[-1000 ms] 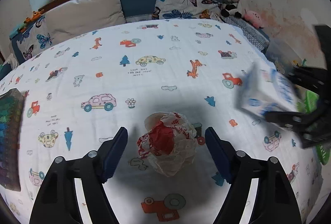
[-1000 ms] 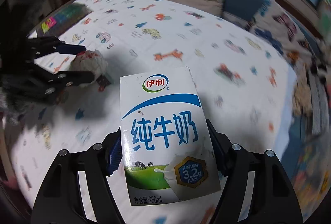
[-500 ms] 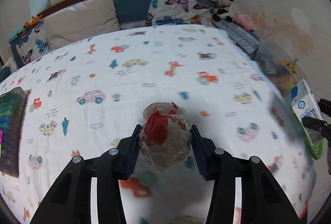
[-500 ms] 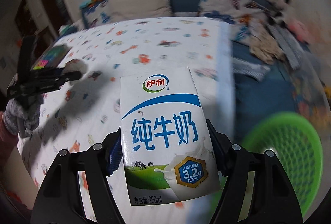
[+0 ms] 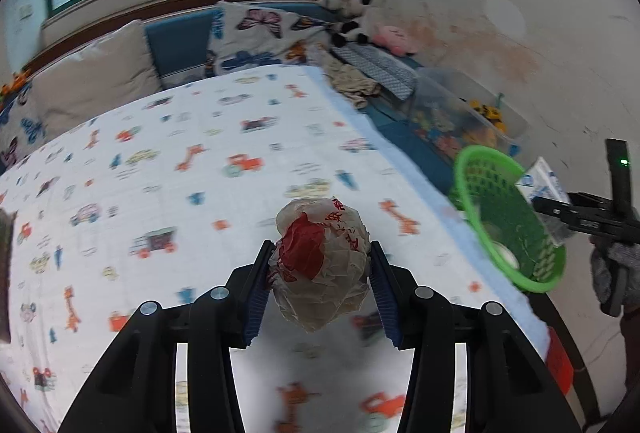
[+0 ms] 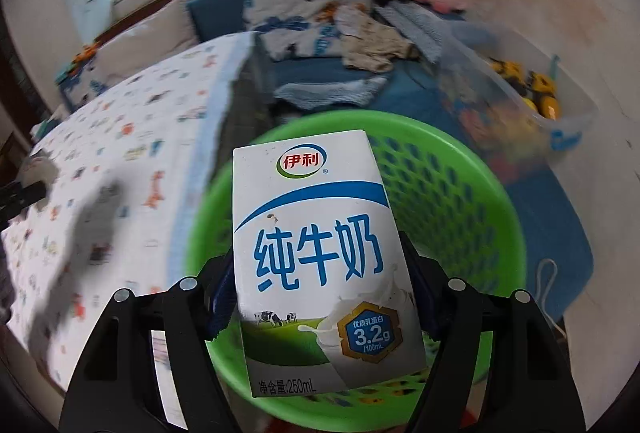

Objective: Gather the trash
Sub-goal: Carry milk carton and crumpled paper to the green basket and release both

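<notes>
- We count two bits of trash and one bin: a crumpled paper wrapper ball (image 5: 320,265), a milk carton (image 6: 324,257), and one green plastic basket (image 6: 460,201) down beside the bed.
- Two grippers, each with one item.
- Versus a second ago: our left gripper (image 5: 318,293) had the wrapper ball lying loose on the cartoon-print bedsheet (image 5: 160,161) between wide-apart pads; the jaws have closed in since, and now both blue pads pinch the ball at its sides, lifted off the sheet.
- Our right gripper (image 6: 320,297) held the carton over the bed back then; now the carton is right above the basket's mouth, still clamped upright between the fingers.
</notes>
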The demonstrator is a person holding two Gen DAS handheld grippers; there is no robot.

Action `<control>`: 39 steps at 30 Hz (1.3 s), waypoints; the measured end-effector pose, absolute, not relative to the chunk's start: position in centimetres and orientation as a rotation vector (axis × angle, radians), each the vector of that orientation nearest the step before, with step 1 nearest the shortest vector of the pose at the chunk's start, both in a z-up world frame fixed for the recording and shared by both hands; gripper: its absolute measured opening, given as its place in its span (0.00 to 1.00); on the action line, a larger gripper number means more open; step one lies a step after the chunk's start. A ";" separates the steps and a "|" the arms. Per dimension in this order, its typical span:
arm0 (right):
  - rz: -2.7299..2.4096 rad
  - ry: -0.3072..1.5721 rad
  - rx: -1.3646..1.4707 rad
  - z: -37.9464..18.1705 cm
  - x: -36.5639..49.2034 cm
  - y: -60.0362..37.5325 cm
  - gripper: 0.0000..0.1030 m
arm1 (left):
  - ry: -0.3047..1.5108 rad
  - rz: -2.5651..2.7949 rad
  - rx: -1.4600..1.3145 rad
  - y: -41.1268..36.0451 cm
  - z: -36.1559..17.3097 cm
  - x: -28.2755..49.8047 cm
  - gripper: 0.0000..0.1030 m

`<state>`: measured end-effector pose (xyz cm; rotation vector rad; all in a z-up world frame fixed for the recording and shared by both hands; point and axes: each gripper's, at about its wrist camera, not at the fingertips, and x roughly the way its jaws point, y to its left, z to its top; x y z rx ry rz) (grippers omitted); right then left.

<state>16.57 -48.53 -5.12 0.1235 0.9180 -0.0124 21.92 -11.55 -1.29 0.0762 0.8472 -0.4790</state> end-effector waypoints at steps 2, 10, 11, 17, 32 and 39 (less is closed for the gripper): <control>-0.029 0.923 0.148 -5.8 16.2 -49.7 0.69 | 0.843 -0.503 0.090 -13.0 -1.0 21.4 0.44; -0.096 0.924 0.187 -7.5 15.5 -52.5 0.70 | 0.836 -0.589 0.143 -18.8 0.0 20.4 0.44; -0.100 0.918 0.196 -7.5 15.4 -52.8 0.70 | 0.834 -0.602 0.150 -19.7 0.1 20.3 0.44; -0.099 0.882 0.222 -6.6 13.9 -53.5 0.71 | 0.837 -0.666 0.185 -24.4 -0.1 20.5 0.44; -0.103 0.783 0.254 -3.9 8.2 -53.2 0.79 | 0.912 -0.737 0.281 -34.3 -3.9 21.0 0.45; -0.111 0.772 0.265 -4.1 6.6 -52.5 0.81 | 0.948 -0.728 0.313 -35.8 -5.6 21.1 0.46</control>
